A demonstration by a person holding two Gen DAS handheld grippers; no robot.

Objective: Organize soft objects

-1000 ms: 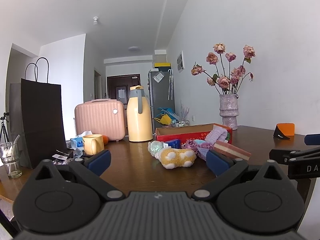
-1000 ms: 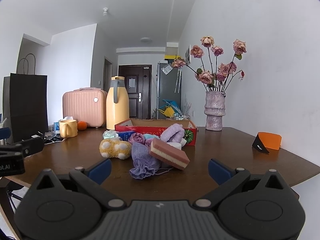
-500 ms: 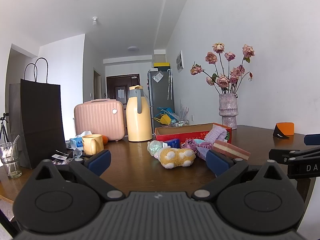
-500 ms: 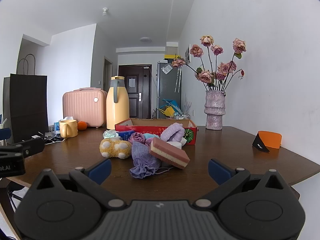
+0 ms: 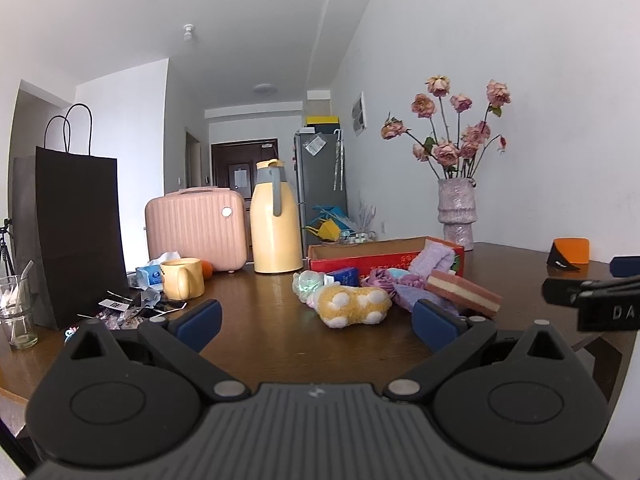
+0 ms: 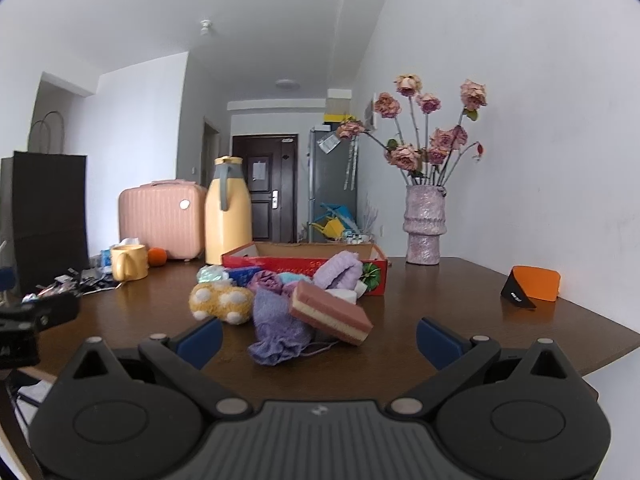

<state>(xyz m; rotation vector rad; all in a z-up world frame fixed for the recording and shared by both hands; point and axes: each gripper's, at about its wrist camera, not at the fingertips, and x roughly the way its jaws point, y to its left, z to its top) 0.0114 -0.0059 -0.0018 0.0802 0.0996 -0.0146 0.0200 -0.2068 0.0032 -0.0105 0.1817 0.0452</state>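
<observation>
Reading "DA" on the right gripper, both it and the left gripper gape wide, empty, near the toys.

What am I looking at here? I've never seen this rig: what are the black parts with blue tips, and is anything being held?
Each picture comes from a camera mounted on a hand-held gripper, looking along its two blue-tipped fingers. The left gripper and right gripper are both open and hold nothing. On the brown table soft things lie piled before a red box: a yellow spotted plush, a purple cloth and a pink layered sponge. A yellow mug stands further left.
</observation>
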